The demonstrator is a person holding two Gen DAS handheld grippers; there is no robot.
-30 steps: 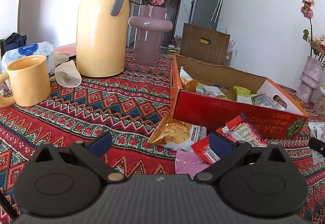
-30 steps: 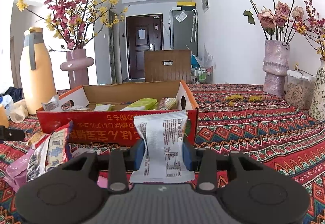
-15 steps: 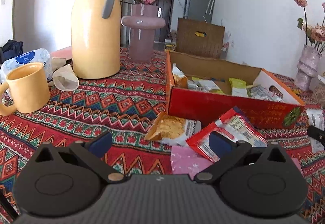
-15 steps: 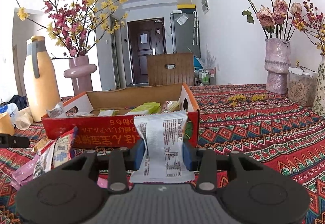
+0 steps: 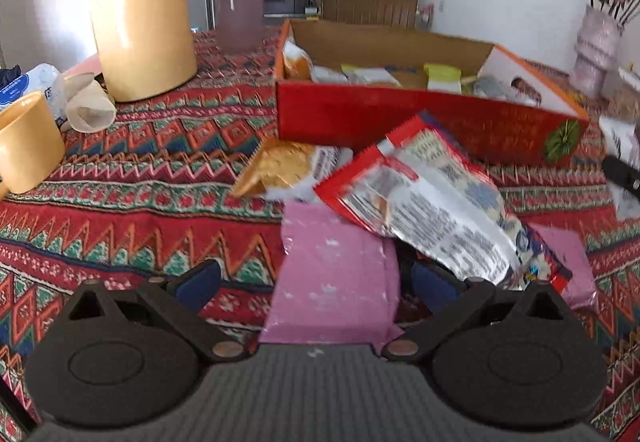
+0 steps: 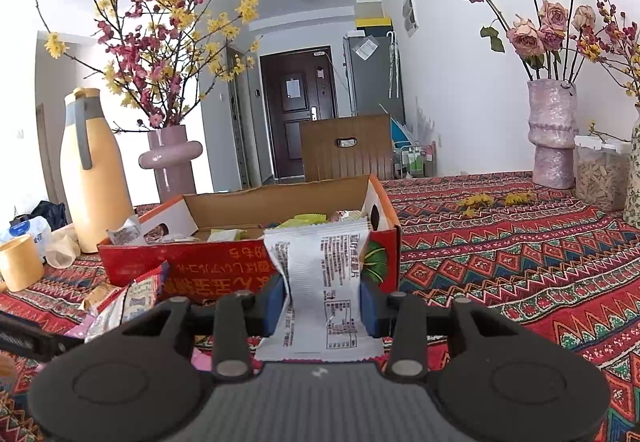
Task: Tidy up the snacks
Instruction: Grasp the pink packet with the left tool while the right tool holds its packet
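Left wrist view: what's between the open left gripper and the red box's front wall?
Three loose packets: a pink packet nearest the left gripper, a red-edged foil packet overlapping it, and a golden snack packet by the red box.

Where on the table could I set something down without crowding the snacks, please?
Bare cloth lies right of the red box, as far as the pink vase and the jar; only fallen petals sit there. A second patch lies between the yellow mug, the thermos and the box. In front of the box it is crowded with loose packets.
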